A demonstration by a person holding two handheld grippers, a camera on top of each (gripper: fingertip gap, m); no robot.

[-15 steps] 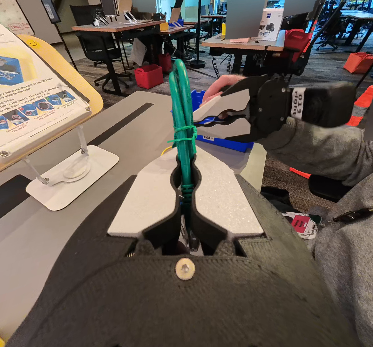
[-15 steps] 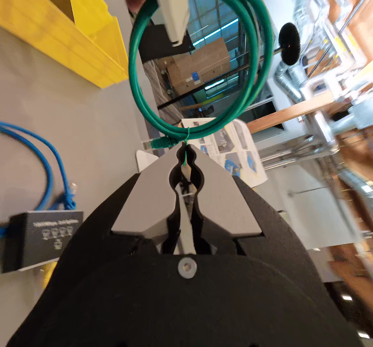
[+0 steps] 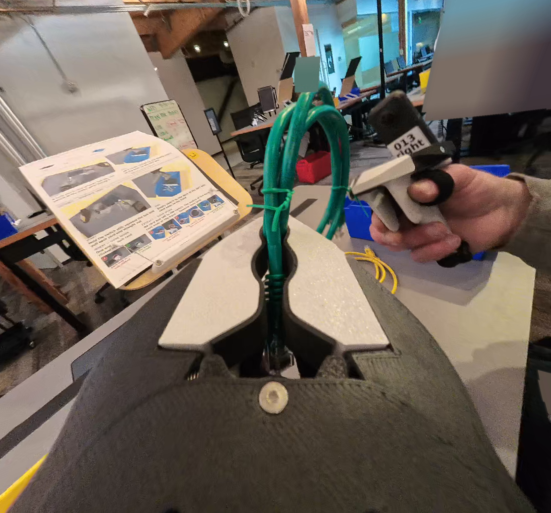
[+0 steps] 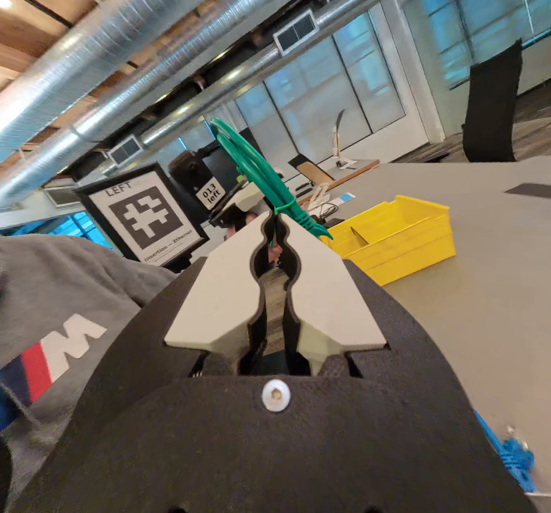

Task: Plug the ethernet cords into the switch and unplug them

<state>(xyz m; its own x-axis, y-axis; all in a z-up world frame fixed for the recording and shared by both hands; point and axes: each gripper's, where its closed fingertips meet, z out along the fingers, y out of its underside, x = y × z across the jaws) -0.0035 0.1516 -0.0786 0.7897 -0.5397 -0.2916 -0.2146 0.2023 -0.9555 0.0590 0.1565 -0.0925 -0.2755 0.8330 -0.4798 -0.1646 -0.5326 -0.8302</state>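
Open grey tabletop (image 4: 477, 304) ahead, blocked at the far side by a yellow bin (image 4: 396, 239), at one edge by a tilted instruction board (image 3: 131, 200).

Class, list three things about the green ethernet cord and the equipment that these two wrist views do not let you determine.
- Switch: in neither view.
- Green ethernet cord plug: left wrist view, sunk in shadow between the left hand-held gripper fingers.
- Right hand-held gripper tips: right wrist view, blurred; whether they pinch the cable tie or the cord is unclear.
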